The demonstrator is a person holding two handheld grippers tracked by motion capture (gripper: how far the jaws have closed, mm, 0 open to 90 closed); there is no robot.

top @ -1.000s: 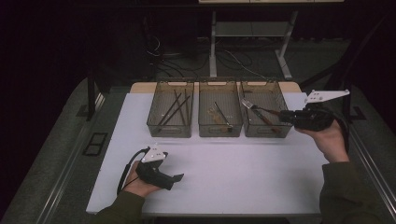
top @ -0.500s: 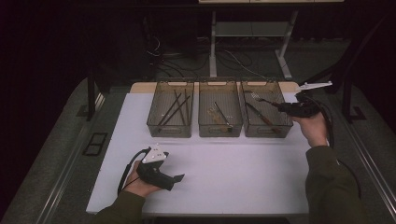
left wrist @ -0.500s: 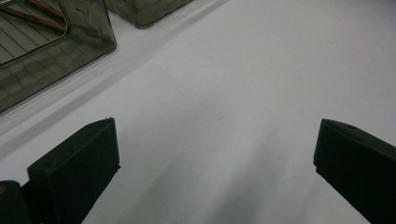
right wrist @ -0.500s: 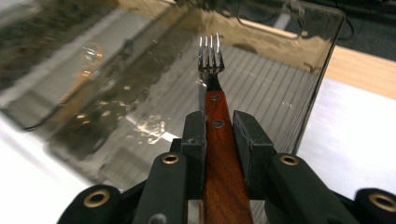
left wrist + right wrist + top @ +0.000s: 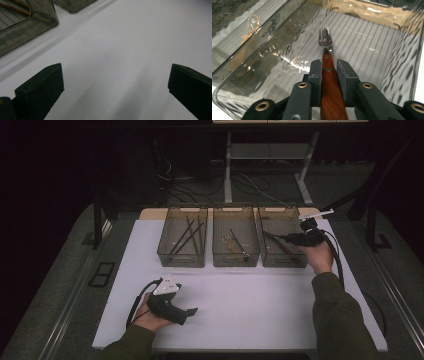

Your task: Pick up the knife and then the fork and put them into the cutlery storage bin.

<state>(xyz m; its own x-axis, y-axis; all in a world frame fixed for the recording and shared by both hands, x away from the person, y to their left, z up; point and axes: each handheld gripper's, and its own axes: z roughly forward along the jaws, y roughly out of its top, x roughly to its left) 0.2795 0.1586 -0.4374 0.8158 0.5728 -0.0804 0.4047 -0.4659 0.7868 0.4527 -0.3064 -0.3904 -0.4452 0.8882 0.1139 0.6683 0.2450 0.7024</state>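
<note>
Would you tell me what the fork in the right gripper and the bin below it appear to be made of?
The fork: polished metal head, judging by bright glints on the tines; handle looks like reddish-brown varnished wood with two metal rivets. The bin: smoky translucent plastic, probably, since the ribbed floor and wavy reflections show through its glossy walls.

The right gripper (image 5: 329, 72), its jaws just easing apart, reaches into the rightmost bin (image 5: 292, 217), while the left gripper (image 5: 192, 311) rests wide open well short of it.

Dim room, bright sheet, glare on plastic
</note>
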